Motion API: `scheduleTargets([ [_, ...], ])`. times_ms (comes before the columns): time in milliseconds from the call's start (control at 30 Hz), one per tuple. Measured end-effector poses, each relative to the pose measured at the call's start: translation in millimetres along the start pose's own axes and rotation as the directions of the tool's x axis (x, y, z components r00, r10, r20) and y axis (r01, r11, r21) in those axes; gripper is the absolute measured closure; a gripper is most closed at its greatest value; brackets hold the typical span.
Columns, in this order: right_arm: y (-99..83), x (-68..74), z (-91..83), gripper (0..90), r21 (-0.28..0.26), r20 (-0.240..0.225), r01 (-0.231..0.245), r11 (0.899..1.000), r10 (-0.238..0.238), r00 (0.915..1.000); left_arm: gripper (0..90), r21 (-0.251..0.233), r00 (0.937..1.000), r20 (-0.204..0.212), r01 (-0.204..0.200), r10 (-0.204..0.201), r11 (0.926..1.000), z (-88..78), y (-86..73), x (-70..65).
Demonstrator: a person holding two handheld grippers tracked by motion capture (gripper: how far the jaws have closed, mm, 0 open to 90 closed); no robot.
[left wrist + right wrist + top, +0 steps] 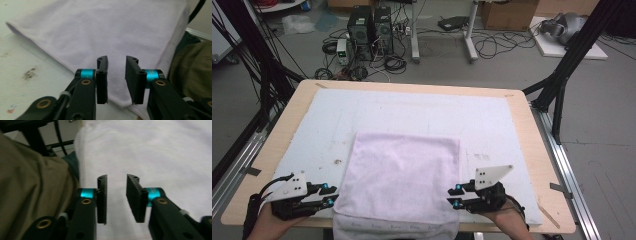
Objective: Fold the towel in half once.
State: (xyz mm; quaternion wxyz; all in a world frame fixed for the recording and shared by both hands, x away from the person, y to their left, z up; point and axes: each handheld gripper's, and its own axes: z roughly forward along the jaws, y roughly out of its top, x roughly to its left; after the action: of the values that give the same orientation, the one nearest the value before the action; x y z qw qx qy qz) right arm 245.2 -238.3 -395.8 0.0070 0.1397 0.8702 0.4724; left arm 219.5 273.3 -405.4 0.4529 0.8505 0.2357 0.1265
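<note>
Fold step just released: left gripper (331,195) and right gripper (454,196) flank the towel (402,175) at the table's (532,150) near edge, jaws narrowly parted and empty; next likely regrasp for another fold.

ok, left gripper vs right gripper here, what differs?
The left gripper sits off the towel's left edge; the right gripper sits off its right edge. The left points rightward at the towel; the right points leftward. Both have open jaws with nothing between them.
</note>
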Motion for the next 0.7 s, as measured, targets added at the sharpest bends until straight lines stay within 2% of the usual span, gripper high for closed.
scheduleTargets([
  [167,7.9,-42.8,4.4,61.5,0.011,0.085,-0.043,0.999,0.042,0.9955,62.6,-0.018,0.9995,-0.029,0.009,-0.009,0.9998,20.3,15.0,26.7],
  [267,9.5,-72.1,8.9,60.2,0.028,0.157,-0.075,0.997,0.070,0.9851,60.4,-0.028,0.9987,-0.041,0.028,-0.029,0.9992,37.9,23.0,42.9],
  [367,9.6,-95.8,15.1,59.3,0.007,0.188,-0.112,0.994,0.109,0.9762,58.1,-0.011,0.9972,-0.048,0.057,-0.058,0.9983,58.4,29.5,61.6],
  [433,12.0,-108.2,19.2,58.0,0.024,0.212,-0.107,0.994,0.099,0.9721,55.7,0.003,0.9941,-0.081,0.074,-0.073,0.9973,71.0,35.1,74.9],
  [467,13.5,-114.2,20.4,57.1,0.029,0.217,-0.112,0.993,0.103,0.9707,54.3,0.001,0.9908,-0.102,0.090,-0.089,0.9960,76.0,37.8,81.9],
  [500,15.3,-121.0,21.0,55.6,0.031,0.222,-0.117,0.993,0.107,0.9690,53.9,-0.009,0.9878,-0.105,0.115,-0.115,0.9934,80.0,40.4,89.5],
  [567,20.3,-133.3,20.6,53.7,0.030,0.222,-0.140,0.990,0.130,0.9662,53.7,-0.005,0.9818,-0.153,0.113,-0.112,0.9936,85.5,47.1,102.9],
  [700,26.2,-153.7,20.4,50.3,0.035,0.243,-0.158,0.987,0.145,0.9592,53.5,-0.012,0.9743,-0.167,0.152,-0.152,0.9884,95.6,58.7,130.2],
])
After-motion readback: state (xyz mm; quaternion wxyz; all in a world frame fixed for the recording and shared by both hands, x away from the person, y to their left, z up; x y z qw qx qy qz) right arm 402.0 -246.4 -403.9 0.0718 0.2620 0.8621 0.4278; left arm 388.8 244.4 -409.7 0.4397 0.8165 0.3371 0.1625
